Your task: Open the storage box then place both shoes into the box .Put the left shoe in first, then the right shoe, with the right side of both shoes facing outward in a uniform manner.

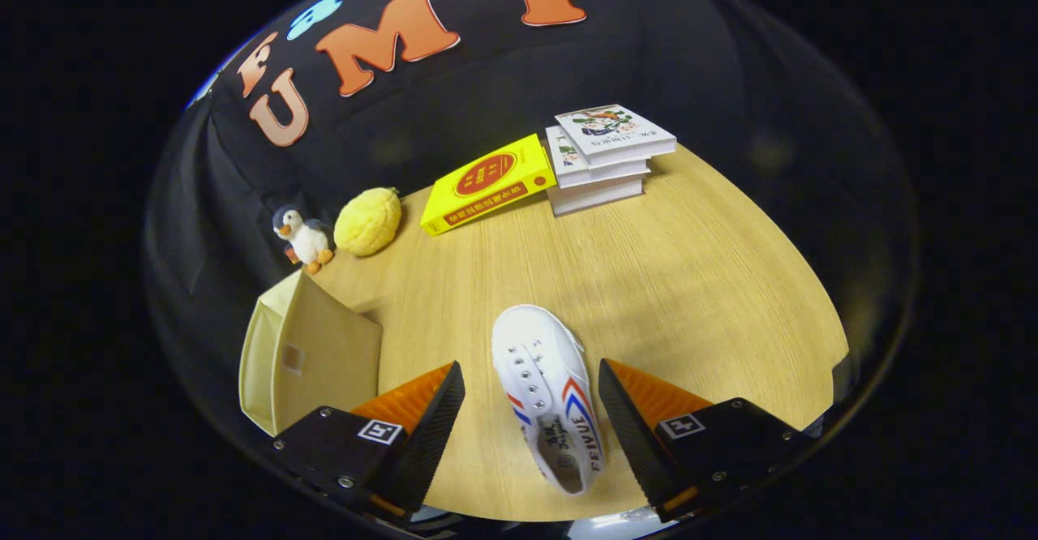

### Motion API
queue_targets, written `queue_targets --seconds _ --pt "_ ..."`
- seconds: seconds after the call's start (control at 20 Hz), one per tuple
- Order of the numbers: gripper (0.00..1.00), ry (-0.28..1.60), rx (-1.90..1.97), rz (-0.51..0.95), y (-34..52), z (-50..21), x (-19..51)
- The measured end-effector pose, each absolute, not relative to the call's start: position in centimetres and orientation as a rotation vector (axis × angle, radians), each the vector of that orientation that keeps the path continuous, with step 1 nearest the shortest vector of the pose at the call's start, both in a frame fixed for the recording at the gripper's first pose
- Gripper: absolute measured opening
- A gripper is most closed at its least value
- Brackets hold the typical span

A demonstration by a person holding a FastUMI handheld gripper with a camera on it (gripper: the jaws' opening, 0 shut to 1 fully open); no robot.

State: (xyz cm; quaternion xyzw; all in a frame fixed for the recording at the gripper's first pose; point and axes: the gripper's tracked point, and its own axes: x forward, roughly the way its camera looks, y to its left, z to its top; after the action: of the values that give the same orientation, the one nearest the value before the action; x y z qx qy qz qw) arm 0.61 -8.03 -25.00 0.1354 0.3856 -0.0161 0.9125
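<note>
Two fingers of gripper (531, 406) spread wide, shoe (547, 394) between them, neither finger touching it. Shoe white canvas, red and blue stripes on side, dark lettering near heel, toe pointing away, lying on wooden table (689, 280). Left of fingers, beige fabric box (312, 353), near table edge. Beyond: toy penguin (302, 237), yellow lumpy fruit (369, 220), yellow book (488, 183), stack of white books (604, 159).
</note>
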Motion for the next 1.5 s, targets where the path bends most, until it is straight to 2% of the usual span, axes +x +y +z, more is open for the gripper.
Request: queue_targets --seconds 0.3,0.6,0.7,0.75,0.8,0.85,0.9,1.0,1.05,1.3,1.5 --pt "0.93 0.891 0.189 0.013 -9.5 -29.7 -1.2" --pt "0.73 0.967 0.111 0.090 -8.9 -32.9 -1.9" --pt "0.61 0.979 0.120 0.096 -8.9 -33.5 -1.7" --pt "0.52 0.983 0.136 0.103 -8.6 -33.6 -1.5" --pt "0.47 0.989 0.151 0.111 -8.3 -33.9 -1.4" --pt "0.37 0.992 0.138 0.106 -8.5 -34.1 -1.3" --pt "0.32 0.984 0.122 0.106 -8.7 -33.8 -1.3" --pt "0.15 0.979 0.134 0.077 -9.3 -34.0 -1.1" --pt "0.03 0.974 0.157 0.072 -9.3 -34.1 -1.1" --pt "0.00 0.957 0.430 0.063 -7.2 -33.3 -1.1" --pt "0.00 0.941 0.496 0.094 -5.3 -31.8 -1.0"
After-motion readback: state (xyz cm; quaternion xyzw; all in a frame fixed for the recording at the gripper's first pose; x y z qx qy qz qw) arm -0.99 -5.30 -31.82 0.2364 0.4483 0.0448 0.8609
